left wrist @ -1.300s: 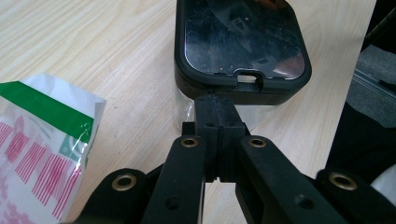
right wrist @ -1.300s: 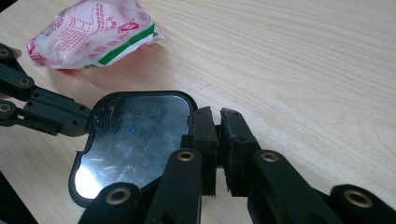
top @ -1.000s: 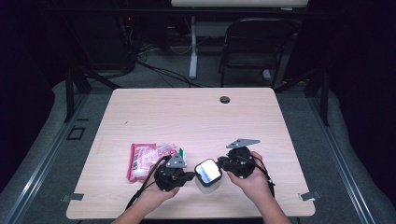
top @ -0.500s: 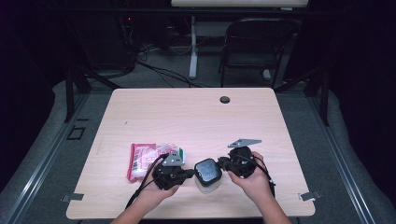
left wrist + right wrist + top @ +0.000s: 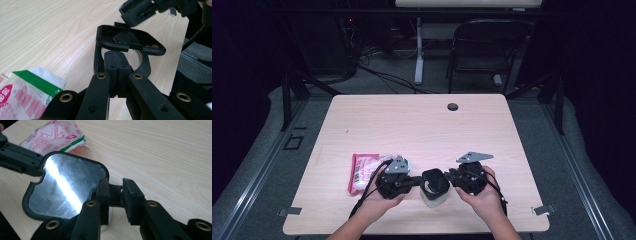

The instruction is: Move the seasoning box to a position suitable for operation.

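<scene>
A small pale container (image 5: pixel 434 199) stands near the table's front edge, with its black hinged lid (image 5: pixel 435 181) raised over it. My left gripper (image 5: pixel 416 181) reaches in from the left, shut on the container's rim (image 5: pixel 112 53) under the open lid (image 5: pixel 130 41). My right gripper (image 5: pixel 452 177) comes from the right. Its jaws have just been opening, and the lid's ribbed hinge tab (image 5: pixel 115 192) sits between the parted pads (image 5: pixel 131 195). The lid's shiny inner face (image 5: pixel 67 187) is turned towards the right gripper (image 5: pixel 116 192).
A red and white packet (image 5: pixel 362 170) with a green stripe lies just left of my left hand (image 5: pixel 382 197). The table has a cable hole (image 5: pixel 453 106) at its far edge. A chair (image 5: pixel 482 50) and cables stand beyond the table.
The lid's bright face, turned up a second ago, now looks dark from above: the lid has swung. The right gripper's jaws have parted. Both hands stayed nearly in place.
</scene>
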Motion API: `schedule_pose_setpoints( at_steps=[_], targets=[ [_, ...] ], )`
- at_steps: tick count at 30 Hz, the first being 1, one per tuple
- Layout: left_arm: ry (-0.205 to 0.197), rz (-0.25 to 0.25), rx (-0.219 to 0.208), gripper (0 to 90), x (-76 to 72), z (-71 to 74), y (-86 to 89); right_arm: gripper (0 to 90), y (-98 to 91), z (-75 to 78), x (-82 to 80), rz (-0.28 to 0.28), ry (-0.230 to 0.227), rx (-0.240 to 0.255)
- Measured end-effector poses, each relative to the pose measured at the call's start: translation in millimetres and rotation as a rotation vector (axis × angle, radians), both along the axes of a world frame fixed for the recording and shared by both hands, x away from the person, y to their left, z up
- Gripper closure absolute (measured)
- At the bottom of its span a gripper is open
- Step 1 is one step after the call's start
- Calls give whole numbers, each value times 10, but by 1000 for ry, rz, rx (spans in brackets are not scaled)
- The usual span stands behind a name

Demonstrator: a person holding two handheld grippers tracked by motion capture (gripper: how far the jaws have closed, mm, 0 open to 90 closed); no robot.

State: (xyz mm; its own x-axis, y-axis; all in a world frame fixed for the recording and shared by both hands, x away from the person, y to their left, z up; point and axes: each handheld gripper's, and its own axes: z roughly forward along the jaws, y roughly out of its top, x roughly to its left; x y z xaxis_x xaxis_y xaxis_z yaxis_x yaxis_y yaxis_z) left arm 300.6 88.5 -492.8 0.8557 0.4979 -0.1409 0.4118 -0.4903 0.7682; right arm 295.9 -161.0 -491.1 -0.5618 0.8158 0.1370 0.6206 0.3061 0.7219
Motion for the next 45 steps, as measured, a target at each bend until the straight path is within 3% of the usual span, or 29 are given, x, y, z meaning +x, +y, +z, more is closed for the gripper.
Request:
schedule_pose_setpoints(
  at_steps=[9,17,24,32,38,45],
  targets=[
    [-9,-31,-2,900,65,75,-111,620,-122,115,-190,32,30,30],
    [-12,-40,-20,900,104,107,-159,591,-151,61,-288,73,46,-16],
    [-22,-42,-35,900,104,145,-173,554,-131,79,-341,89,44,-1],
    [-32,-41,-45,900,85,153,-170,526,21,33,-361,76,6,-24],
    [-34,-30,-42,892,79,139,-141,533,88,7,-349,53,-57,-26],
    [-25,5,2,849,111,62,-125,595,76,25,-346,65,-48,-10]
  ],
)
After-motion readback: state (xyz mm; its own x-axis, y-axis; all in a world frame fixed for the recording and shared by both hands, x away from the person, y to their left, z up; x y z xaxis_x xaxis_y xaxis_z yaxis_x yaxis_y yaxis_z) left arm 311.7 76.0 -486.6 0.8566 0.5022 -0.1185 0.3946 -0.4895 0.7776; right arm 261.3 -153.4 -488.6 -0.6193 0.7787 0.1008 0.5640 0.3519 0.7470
